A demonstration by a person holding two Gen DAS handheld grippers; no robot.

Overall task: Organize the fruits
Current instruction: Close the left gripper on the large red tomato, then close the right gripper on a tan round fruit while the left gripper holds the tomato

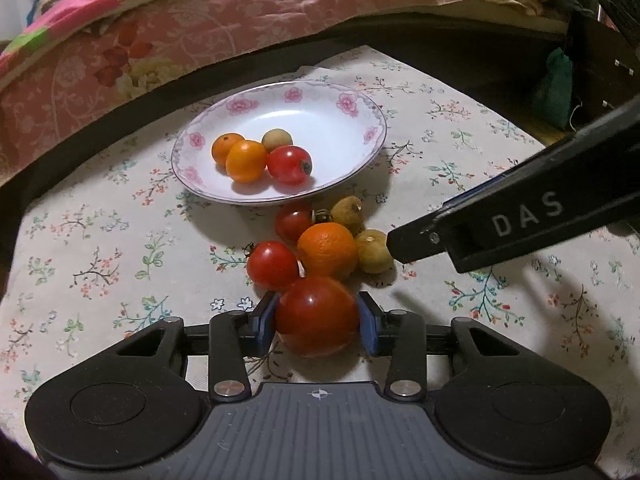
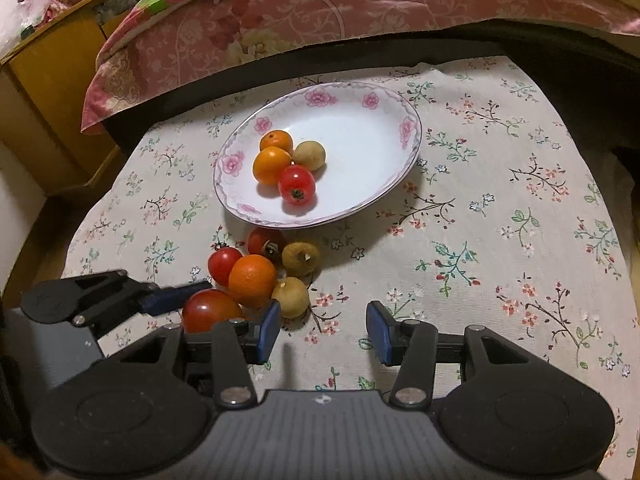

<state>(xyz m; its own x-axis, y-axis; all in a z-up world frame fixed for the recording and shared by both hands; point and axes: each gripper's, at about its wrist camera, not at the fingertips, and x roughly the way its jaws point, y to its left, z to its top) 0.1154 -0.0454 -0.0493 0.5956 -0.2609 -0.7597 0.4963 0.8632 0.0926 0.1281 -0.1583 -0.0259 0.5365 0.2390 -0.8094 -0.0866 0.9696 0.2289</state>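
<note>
White "DAS" lettering marked the right hand-held gripper [image 2: 323, 330], jaws apart and empty; left hand-held gripper [image 1: 317, 320] clamped a red tomato [image 1: 316, 316] on the surface [image 1: 500, 320].

- Plate [image 1: 362, 160]: white, pink flowers on the rim.
- Tablecloth [image 2: 500, 240]: pale grey, small floral sprigs in green, red and dark brown.
- Tomatoes [image 1: 316, 316]: glossy red.
- Oranges [image 1: 327, 250]: bright orange.
- Longans [image 1: 374, 251]: dull tan.
- Gripper pads [image 2: 380, 332]: blue, on black bodies.
- Bedspread [image 2: 320, 12]: pink floral.
</note>
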